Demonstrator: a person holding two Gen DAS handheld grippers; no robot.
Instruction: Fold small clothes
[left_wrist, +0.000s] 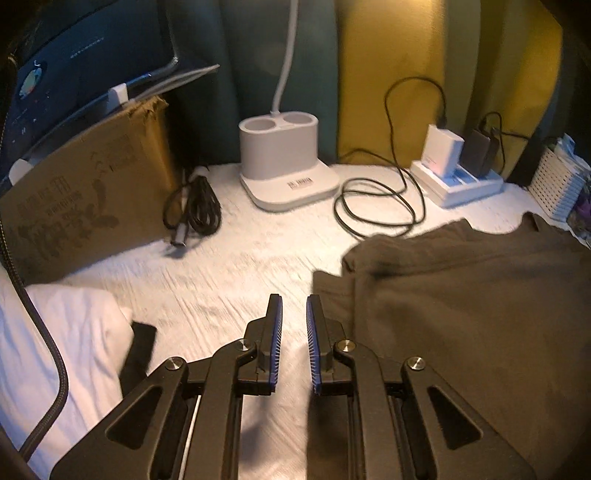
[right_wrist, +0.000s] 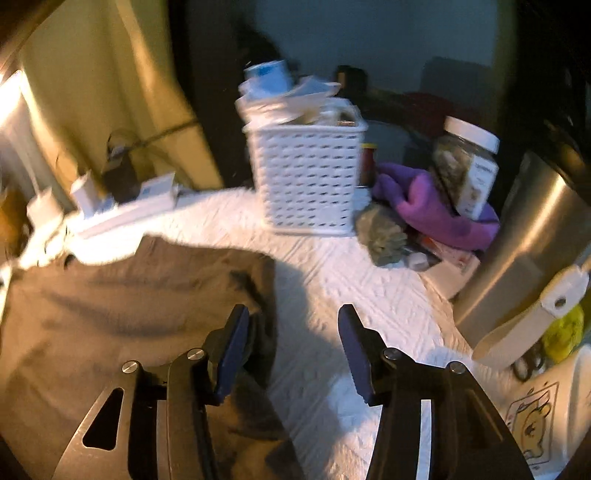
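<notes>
A dark olive-brown garment (left_wrist: 461, 314) lies flat on the white textured table cover (left_wrist: 229, 266), to the right of my left gripper (left_wrist: 294, 308). The left jaws stand a narrow gap apart over bare cover, with nothing between them. In the right wrist view the same garment (right_wrist: 129, 314) fills the left side. My right gripper (right_wrist: 293, 315) is open wide at the garment's right edge: its left finger (right_wrist: 232, 343) is over the cloth and its right finger (right_wrist: 354, 347) over the bare cover (right_wrist: 369, 288). It grips nothing. A white garment (left_wrist: 74, 332) lies at the left.
At the back stand a cardboard box (left_wrist: 85, 192), a white lamp base (left_wrist: 284, 162), looped black cables (left_wrist: 376, 206) and a power strip with chargers (left_wrist: 458, 177). On the right are a white basket (right_wrist: 306, 173), a jar (right_wrist: 465, 166), purple cloth (right_wrist: 424, 206), a steel container (right_wrist: 524, 240) and a bear-print cloth (right_wrist: 535, 424).
</notes>
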